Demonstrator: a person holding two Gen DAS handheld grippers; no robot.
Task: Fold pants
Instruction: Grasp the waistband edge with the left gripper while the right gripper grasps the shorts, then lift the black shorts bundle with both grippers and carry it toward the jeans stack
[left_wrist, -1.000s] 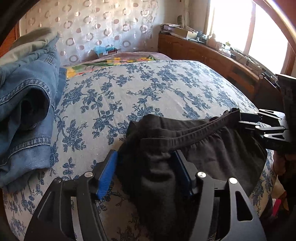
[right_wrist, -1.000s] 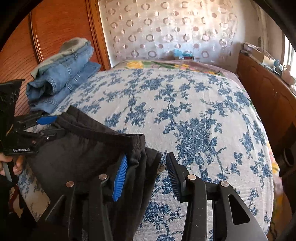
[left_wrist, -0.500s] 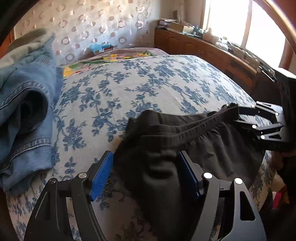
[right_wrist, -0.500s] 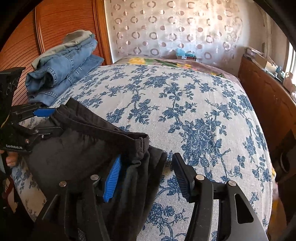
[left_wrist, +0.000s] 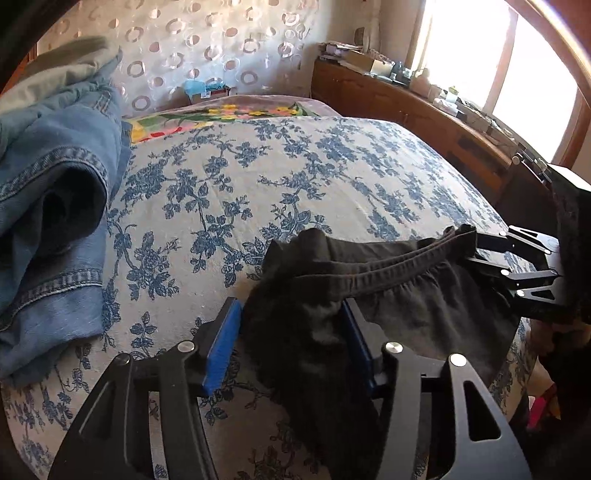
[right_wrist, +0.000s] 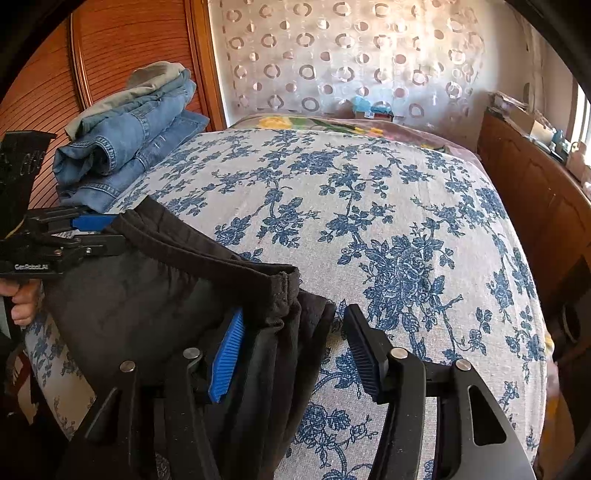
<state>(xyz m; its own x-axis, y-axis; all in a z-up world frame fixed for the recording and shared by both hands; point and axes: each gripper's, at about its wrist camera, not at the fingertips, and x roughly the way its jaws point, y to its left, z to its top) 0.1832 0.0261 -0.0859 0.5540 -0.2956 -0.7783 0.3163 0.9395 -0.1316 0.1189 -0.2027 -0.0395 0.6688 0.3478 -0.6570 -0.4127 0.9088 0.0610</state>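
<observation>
At the near edge of the bed, a pair of black soft-fabric pants with an elastic waistband (left_wrist: 369, 291) is seen draped over the blue-and-white floral bedspread (left_wrist: 258, 192), with the waistband stretched along that edge and the rest of the garment hanging down out of view. The left gripper (left_wrist: 291, 343), black with blue ribbed pads, is placed at one end of the waistband; a bunch of black cloth lies between its half-spread fingers (left_wrist: 221, 343), whose jaws have just been closing, though a firm pinch cannot be confirmed, since a gap is visible beside the left pad. The right gripper (right_wrist: 291, 350) is set at the other end of the waistband; cloth lies between its parted fingers (right_wrist: 225, 354) against the blue pad, while the other pad is seen apart from the fabric over bare bedspread, its jaws likewise having just been closing. A stack of folded blue denim jeans (right_wrist: 125, 147) is seen at the far left corner of the bed, well apart from the pants. The task is judged to be at an early stage: the waistband has been taken up at both ends, but no fold is visible yet. The laying flat, the leg-over-leg fold and the lengthwise folds are judged still to be done.
</observation>
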